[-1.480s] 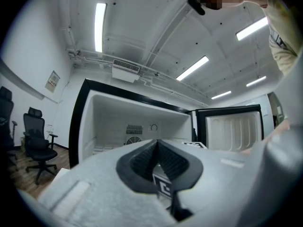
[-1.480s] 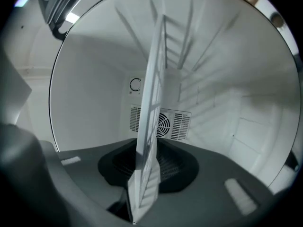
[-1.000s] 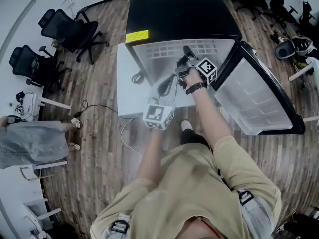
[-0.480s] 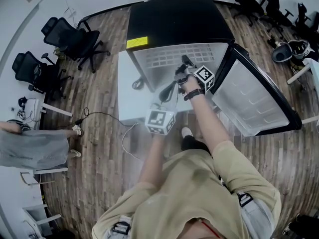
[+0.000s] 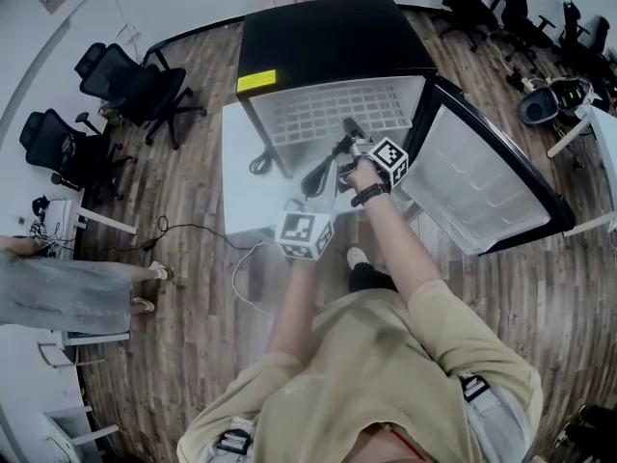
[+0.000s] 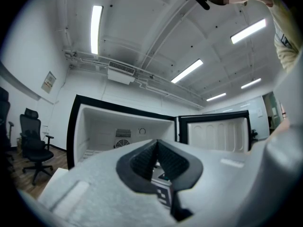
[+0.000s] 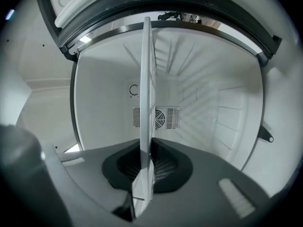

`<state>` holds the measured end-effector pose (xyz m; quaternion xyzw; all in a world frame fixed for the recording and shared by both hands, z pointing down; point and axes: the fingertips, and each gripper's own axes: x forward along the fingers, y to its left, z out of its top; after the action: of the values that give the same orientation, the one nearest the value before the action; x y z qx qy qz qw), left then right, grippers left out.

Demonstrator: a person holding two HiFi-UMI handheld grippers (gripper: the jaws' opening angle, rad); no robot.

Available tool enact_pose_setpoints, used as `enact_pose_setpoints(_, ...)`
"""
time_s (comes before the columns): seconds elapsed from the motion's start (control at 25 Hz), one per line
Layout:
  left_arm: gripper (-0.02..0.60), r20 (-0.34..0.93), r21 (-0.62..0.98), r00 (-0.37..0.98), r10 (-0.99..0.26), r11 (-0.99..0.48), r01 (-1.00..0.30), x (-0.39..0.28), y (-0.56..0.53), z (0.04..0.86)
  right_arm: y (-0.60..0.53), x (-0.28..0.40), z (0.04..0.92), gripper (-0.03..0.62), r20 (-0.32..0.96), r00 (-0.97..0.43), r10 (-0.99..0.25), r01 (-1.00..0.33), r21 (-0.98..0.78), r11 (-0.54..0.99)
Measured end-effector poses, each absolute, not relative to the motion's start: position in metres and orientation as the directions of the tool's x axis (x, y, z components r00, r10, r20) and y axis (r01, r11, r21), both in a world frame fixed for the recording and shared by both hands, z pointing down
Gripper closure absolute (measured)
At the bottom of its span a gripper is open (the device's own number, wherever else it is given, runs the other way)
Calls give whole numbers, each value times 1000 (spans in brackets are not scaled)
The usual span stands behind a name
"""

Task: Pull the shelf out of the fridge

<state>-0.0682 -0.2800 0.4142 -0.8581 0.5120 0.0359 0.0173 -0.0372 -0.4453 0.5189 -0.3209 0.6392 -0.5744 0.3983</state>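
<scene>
The black fridge [image 5: 337, 39] stands open, its door [image 5: 482, 183] swung to the right. The white wire shelf [image 5: 328, 114] sticks out of the fridge's front. My right gripper [image 5: 345, 143] is shut on the shelf's front edge. In the right gripper view the shelf [image 7: 147, 93] runs edge-on as a thin white strip from between the pads [image 7: 161, 167] into the white interior, towards the fan grille [image 7: 163, 117]. My left gripper [image 5: 313, 179] hangs just in front of the fridge, to the left of the right one. Its fingers [image 6: 177, 162] are shut with nothing in them.
A white platform [image 5: 243, 167] with a cable on it lies under the fridge's left front. Office chairs [image 5: 130, 70] stand at the left and more at the top right. A person's legs [image 5: 67, 285] show at the left edge. The floor is wood planks.
My right gripper has drawn back toward me with the shelf, so more of the wire grid shows outside the fridge. The left gripper has barely moved.
</scene>
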Motion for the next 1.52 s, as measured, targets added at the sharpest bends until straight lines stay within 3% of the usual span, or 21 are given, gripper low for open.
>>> enact_pose_setpoints(1.04,584,-64,38,460,-886,-463,-886,-102,-243,418,-334,-18,522,565,-182,-447,-876,56,-983,175)
enact_pose_setpoints(1.24,584,-67,43,454,-889,-457,-889,-110,-240,417,-299,-10,523,565,-173,-483,-858,-125,-957,263)
enact_pose_setpoints(1.52,584,-39,42,434,-900,-435,-899,-110,-231,442,-266,14,493,565,-111,-509,-854,-571,-699,431)
